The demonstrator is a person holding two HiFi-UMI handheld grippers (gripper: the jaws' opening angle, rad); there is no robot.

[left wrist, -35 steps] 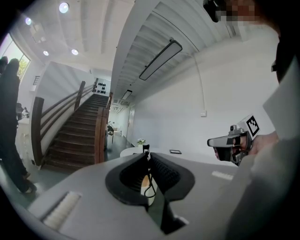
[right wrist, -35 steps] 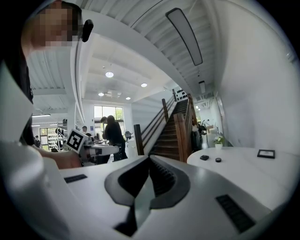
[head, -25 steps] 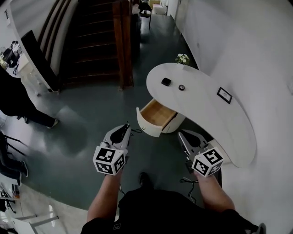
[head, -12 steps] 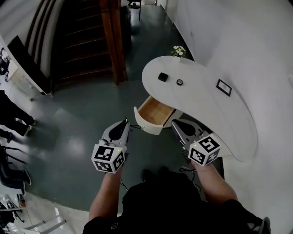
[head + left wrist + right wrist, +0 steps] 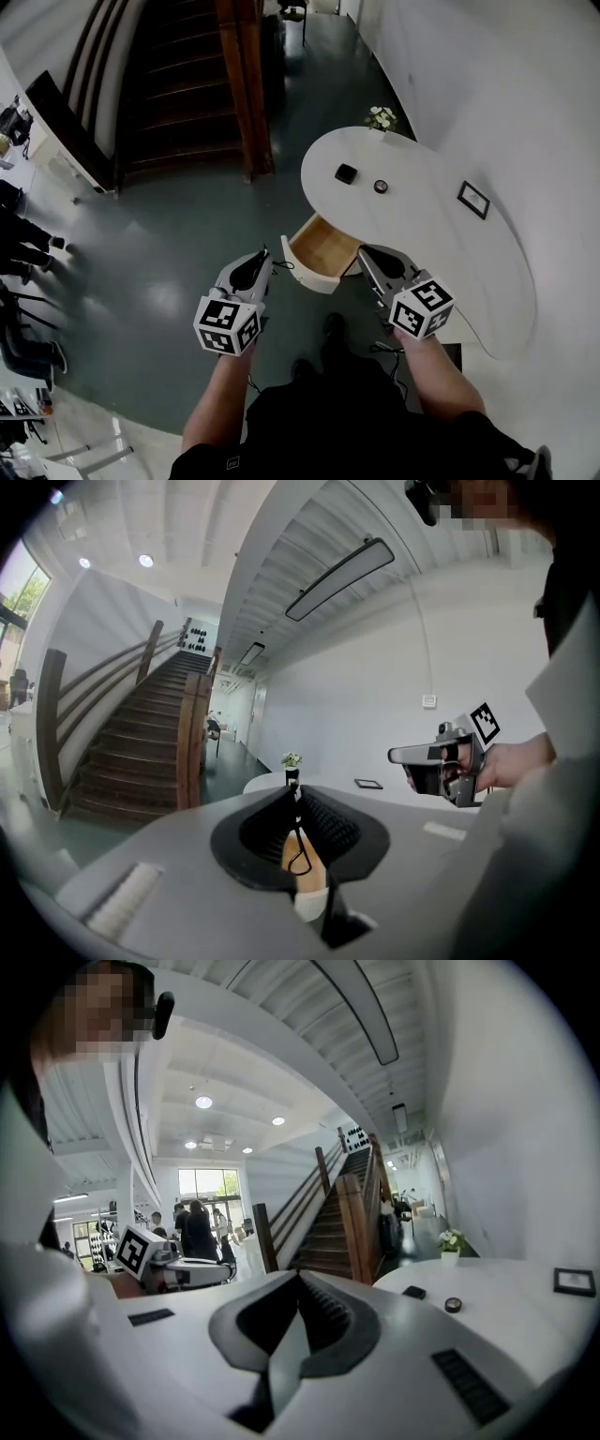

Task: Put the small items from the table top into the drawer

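Observation:
The white curved table (image 5: 441, 244) carries a small black square item (image 5: 346, 172) and a small round dark item (image 5: 381, 186) near its far end. Its wooden drawer (image 5: 323, 247) stands pulled out and looks empty. My left gripper (image 5: 263, 254) is shut and empty, just left of the drawer front. Shut and empty as well, my right gripper (image 5: 365, 252) hovers at the drawer's right side by the table edge. In the right gripper view the black item (image 5: 413, 1292) and the round item (image 5: 453, 1304) lie ahead on the tabletop.
A small picture frame (image 5: 473, 199) lies on the table's right part and a flower pot (image 5: 380, 117) stands at its far end. A wooden staircase (image 5: 187, 84) rises beyond. People stand at the far left (image 5: 19, 234). The white wall runs along the right.
The head view has shifted a little, so the table and drawer sit slightly elsewhere in it. Both grippers stay shut and empty in front of the drawer.

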